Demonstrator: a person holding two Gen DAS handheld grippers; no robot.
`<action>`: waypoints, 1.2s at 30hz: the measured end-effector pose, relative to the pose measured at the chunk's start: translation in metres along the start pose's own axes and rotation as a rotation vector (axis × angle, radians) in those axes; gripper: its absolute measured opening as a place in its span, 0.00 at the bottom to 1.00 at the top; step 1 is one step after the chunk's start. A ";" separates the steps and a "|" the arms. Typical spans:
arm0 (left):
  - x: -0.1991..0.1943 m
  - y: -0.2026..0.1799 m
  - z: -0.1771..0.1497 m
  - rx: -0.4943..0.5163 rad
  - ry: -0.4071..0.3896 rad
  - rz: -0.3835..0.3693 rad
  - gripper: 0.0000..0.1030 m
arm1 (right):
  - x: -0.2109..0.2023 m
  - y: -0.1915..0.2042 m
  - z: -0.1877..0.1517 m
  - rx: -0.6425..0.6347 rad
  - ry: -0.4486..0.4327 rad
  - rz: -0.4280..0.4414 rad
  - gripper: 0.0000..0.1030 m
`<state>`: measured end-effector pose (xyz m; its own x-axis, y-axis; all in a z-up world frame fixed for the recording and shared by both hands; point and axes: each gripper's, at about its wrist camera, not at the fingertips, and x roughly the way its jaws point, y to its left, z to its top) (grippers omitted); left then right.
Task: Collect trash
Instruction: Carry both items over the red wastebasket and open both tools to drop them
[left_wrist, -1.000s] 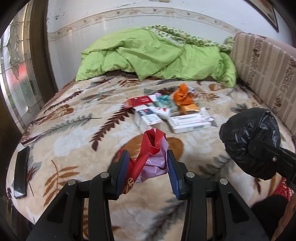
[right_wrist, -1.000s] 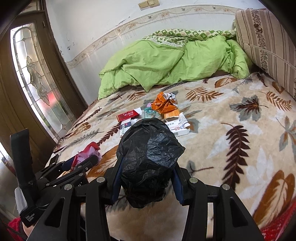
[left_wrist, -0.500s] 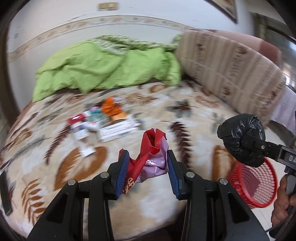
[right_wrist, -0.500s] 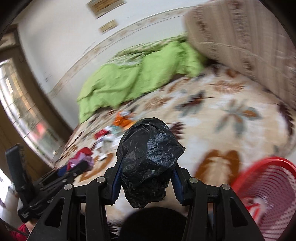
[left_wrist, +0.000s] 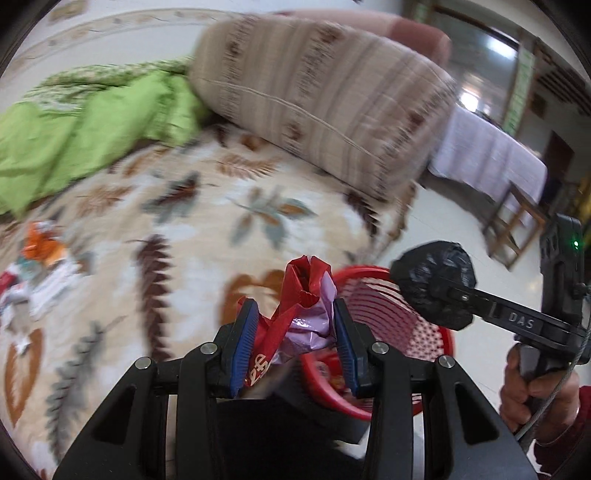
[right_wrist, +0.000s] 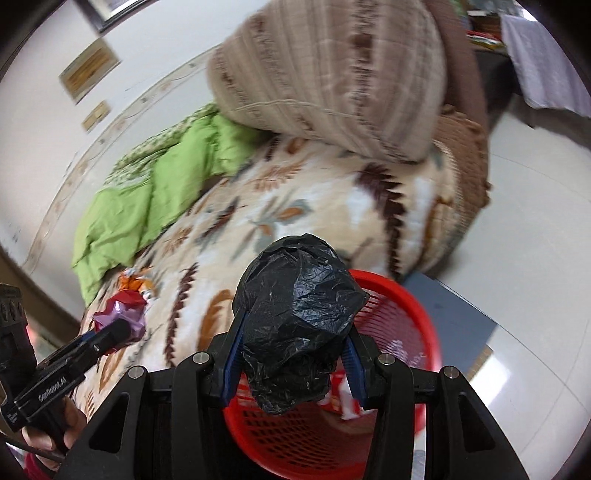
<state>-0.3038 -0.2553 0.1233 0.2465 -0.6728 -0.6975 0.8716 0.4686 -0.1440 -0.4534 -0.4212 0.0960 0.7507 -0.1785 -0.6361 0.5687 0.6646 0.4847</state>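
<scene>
Left gripper (left_wrist: 293, 332): blue pads clamped on a crumpled red-and-purple wrapper (left_wrist: 301, 314), centre of the left wrist view. Right gripper (right_wrist: 291, 354): jaws pinched on a wadded black plastic bag (right_wrist: 295, 321), centre of its own view; the same bag shows at right in the left view, held out on the tool by a hand (left_wrist: 535, 384) at lower right. Change over the last second: both views have swung off the bed (left_wrist: 177, 236), where the cameras faced the litter head-on, and a red mesh basket (right_wrist: 399, 314) has come in below and just beyond both grippers. Grips unchanged throughout. Reading: carry phase near its end, drop-off next. Black bag hangs above the basket's near rim; wrapper sits in front of the basket's left edge in the left view, though whether it is truly over the opening is hard to say given blur. Remaining trash pile (left_wrist: 40, 269), boxes and an orange scrap, lies at far left of the left view, well apart from both grippers; more trips likely needed.
</scene>
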 end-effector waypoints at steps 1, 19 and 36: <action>0.006 -0.008 -0.001 0.011 0.017 -0.019 0.38 | -0.001 -0.004 0.000 0.007 -0.001 -0.006 0.48; 0.051 -0.039 0.001 0.040 0.125 -0.091 0.54 | 0.007 -0.028 -0.001 0.060 0.023 -0.033 0.56; 0.021 0.004 0.006 -0.066 0.056 -0.051 0.57 | 0.008 -0.019 -0.001 0.055 0.028 -0.032 0.68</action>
<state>-0.2920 -0.2710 0.1124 0.1773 -0.6645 -0.7259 0.8522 0.4725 -0.2245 -0.4584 -0.4343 0.0811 0.7225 -0.1778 -0.6681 0.6103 0.6181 0.4955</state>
